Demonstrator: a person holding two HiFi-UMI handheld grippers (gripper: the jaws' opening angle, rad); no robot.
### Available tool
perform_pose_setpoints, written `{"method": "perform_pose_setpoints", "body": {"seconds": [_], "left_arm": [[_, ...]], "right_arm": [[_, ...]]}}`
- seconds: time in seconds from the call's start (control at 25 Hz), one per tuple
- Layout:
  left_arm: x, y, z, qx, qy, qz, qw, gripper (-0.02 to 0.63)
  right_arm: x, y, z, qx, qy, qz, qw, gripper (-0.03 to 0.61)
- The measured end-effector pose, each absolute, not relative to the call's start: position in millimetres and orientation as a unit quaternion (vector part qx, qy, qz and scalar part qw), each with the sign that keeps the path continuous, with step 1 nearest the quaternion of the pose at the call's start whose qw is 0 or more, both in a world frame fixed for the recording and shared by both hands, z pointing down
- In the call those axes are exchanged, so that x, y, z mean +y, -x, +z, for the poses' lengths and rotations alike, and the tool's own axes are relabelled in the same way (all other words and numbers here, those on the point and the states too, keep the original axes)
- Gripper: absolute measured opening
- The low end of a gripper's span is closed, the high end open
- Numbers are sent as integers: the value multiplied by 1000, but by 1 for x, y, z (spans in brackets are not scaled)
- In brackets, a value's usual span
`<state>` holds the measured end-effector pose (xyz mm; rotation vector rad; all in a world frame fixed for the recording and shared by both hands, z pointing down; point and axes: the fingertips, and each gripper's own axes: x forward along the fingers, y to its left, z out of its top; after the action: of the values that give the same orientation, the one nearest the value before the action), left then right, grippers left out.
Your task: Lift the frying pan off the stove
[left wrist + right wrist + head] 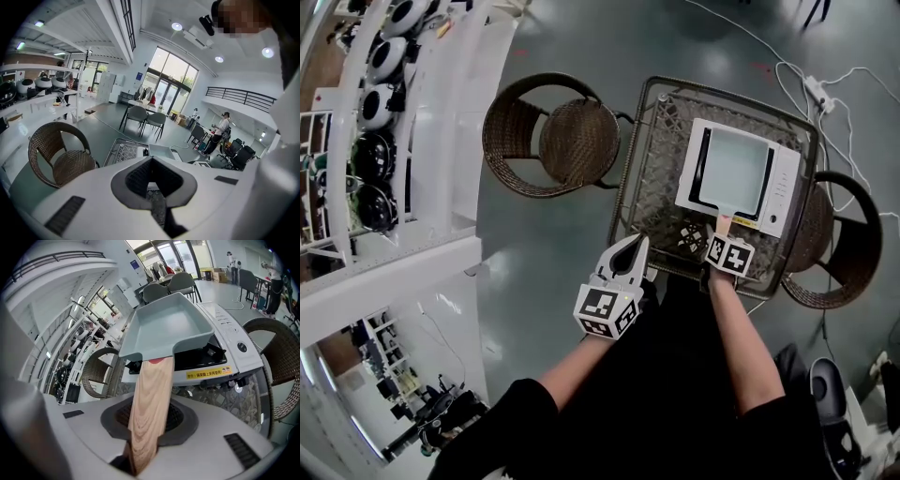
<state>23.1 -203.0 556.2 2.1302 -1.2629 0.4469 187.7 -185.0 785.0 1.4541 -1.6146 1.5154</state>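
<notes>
The square grey frying pan [736, 169] sits on the white portable stove [785, 192], which occupies the right half of the tabletop [661, 187], closer to its right edge than its left. In the right gripper view the pan's base appears to rest on the black burner supports, so I judge the lift has not yet begun, though a slight rise cannot be ruled out.

The right tongs [719, 240] are clamped on the wooden handle [152, 390], gripping it near its free end, with the wood running straight down the channel between the two jaws. Holding it in line like this probably keeps the pan from twisting when its weight comes on, and keeps the tongs clear of the burner and the stove's front panel with its yellow label [208, 374].

The left tongs [636, 246] are closed on nothing and hang off the near edge of the tabletop, towards its near left corner. They seem parked there, out of the way, since the lift needs only one grip.

The pan's long axis runs from the near edge of the tabletop to the far edge, turned slightly with the stove. The handle points at the near edge, towards the person, and sticks out past the stove's front. The open tray of the pan faces up and lies on the far side.
</notes>
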Motion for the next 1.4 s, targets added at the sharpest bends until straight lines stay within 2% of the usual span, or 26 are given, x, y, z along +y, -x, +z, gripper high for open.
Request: {"method": "perform_pose_setpoints", "body": {"seconds": [0.44,0.8,1.4], "left_arm": [[-190,-20,555,-462,-814,171,307,8],[-173,-11,548,-455,-825,159,294,8],[-131,22,511,-421,-861,121,260,8]], "right_arm": [[-177,-182,782,-590,-543,550,232,87],[-166,-176,752,-632,-546,500,231,87],[-135,-125,622,-685,-576,414,169,89]]}}
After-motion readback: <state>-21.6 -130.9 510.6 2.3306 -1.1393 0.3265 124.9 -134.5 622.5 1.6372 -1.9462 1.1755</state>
